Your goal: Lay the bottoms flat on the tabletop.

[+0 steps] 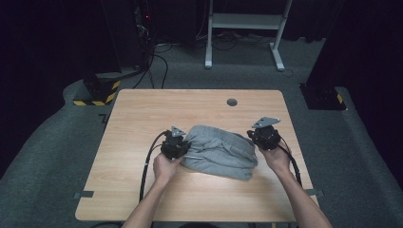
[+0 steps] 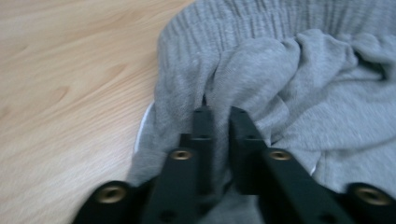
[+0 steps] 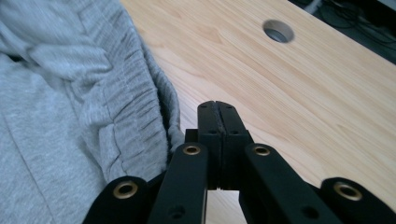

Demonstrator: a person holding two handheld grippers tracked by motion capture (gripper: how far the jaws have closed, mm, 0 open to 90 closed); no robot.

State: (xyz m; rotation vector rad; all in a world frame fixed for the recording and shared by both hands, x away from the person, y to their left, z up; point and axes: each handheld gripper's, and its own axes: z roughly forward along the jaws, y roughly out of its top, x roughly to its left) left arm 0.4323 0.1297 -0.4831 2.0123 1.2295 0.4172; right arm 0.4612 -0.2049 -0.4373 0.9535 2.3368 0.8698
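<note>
A crumpled grey sweat garment (image 1: 218,152) with a ribbed waistband lies in the middle of the wooden table (image 1: 190,109). My left gripper (image 1: 177,145) sits at the garment's left edge. In the left gripper view its jaws (image 2: 219,112) are nearly together, pinching a fold of the grey cloth (image 2: 289,93). My right gripper (image 1: 263,135) rests at the garment's right end. In the right gripper view its jaws (image 3: 217,106) are pressed flat together just beside the gathered hem (image 3: 70,116), with no cloth visible between them.
A round cable hole (image 1: 232,102) (image 3: 278,31) is in the table near its far edge. Behind the table stand a white desk frame (image 1: 244,21) and a black base with yellow-black stripes (image 1: 97,92). Black cables trail from both grippers toward the front edge.
</note>
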